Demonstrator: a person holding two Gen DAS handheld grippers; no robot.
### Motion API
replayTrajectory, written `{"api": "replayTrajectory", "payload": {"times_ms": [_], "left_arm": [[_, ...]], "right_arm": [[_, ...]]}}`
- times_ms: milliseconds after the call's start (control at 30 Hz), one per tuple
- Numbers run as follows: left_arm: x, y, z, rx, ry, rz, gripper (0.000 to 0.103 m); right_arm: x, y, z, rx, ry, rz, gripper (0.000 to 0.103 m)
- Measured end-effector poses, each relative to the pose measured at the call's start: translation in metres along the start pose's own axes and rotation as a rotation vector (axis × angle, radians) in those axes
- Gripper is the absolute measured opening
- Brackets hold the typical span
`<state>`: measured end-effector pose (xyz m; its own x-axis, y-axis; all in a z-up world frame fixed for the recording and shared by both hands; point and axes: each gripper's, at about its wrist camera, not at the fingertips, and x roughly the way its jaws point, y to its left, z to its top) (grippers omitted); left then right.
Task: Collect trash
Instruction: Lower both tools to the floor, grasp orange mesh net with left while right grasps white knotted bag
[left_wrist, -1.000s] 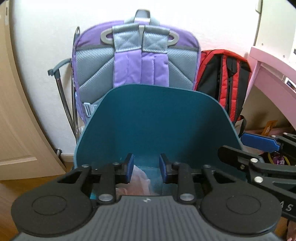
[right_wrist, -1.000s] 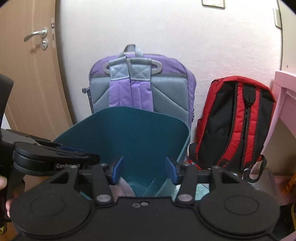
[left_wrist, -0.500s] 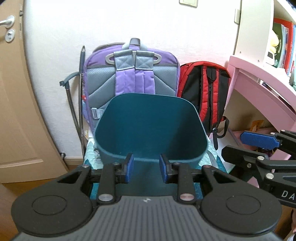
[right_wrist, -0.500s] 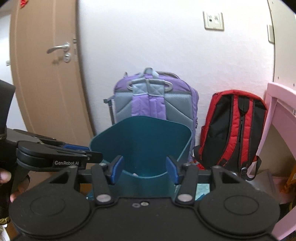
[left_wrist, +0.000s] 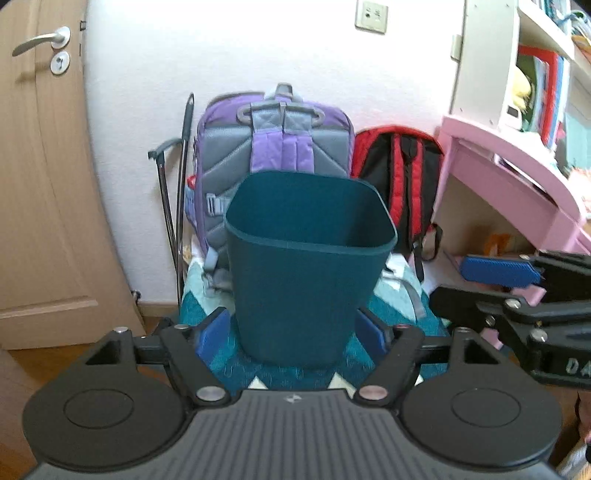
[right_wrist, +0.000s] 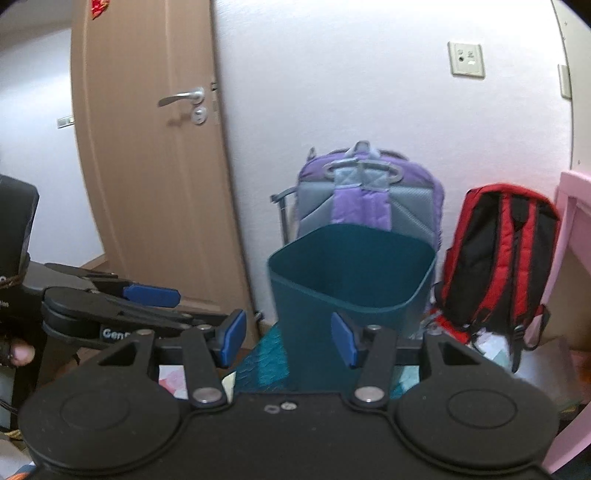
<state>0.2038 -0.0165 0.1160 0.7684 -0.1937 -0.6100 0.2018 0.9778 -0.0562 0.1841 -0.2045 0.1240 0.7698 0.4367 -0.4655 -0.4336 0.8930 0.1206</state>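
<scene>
A dark teal trash bin (left_wrist: 306, 273) stands upright on a teal patterned mat (left_wrist: 391, 310) in front of the backpacks; it also shows in the right wrist view (right_wrist: 347, 295). Its inside is hidden from here. My left gripper (left_wrist: 291, 334) is open and empty, its blue pads wide apart in front of the bin's base. My right gripper (right_wrist: 290, 338) is open and empty, a short way back from the bin. The right gripper also shows at the right of the left wrist view (left_wrist: 517, 295), and the left gripper at the left of the right wrist view (right_wrist: 122, 306).
A purple and grey backpack (left_wrist: 280, 147) and a red and black backpack (left_wrist: 402, 173) lean on the white wall. A wooden door (right_wrist: 155, 177) is at the left, a pink desk with shelves (left_wrist: 517, 155) at the right. Thin metal poles (left_wrist: 177, 192) stand beside the purple backpack.
Both grippers have pulled back and up from the bin, which now shows whole instead of only its inside. The left gripper's jaws have opened wider.
</scene>
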Motion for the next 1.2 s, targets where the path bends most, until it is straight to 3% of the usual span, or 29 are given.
{"api": "replayTrajectory", "payload": {"times_ms": [100,200,500,600,800,1200], "left_arm": [[-0.005,0.007,-0.026,-0.004,0.014,0.007,0.085],[0.000,0.017,-0.053,-0.009,0.045,0.027,0.086],[0.075,0.079,-0.135,-0.130,0.206,0.040,0.096],[0.112,0.104,-0.161,-0.165,0.284,0.054,0.097],[0.180,0.146,-0.208,-0.116,0.446,0.094,0.097],[0.295,0.217,-0.346,-0.063,0.816,0.129,0.097]], "right_arm": [[0.004,0.009,-0.019,0.003,0.023,0.025,0.052],[0.015,0.015,-0.041,0.010,0.067,0.047,0.052],[0.095,0.020,-0.135,0.064,0.306,0.105,0.052],[0.131,0.020,-0.173,0.082,0.395,0.116,0.052],[0.203,0.019,-0.253,0.184,0.596,0.136,0.052],[0.323,0.008,-0.389,0.282,0.946,0.042,0.052]]}}
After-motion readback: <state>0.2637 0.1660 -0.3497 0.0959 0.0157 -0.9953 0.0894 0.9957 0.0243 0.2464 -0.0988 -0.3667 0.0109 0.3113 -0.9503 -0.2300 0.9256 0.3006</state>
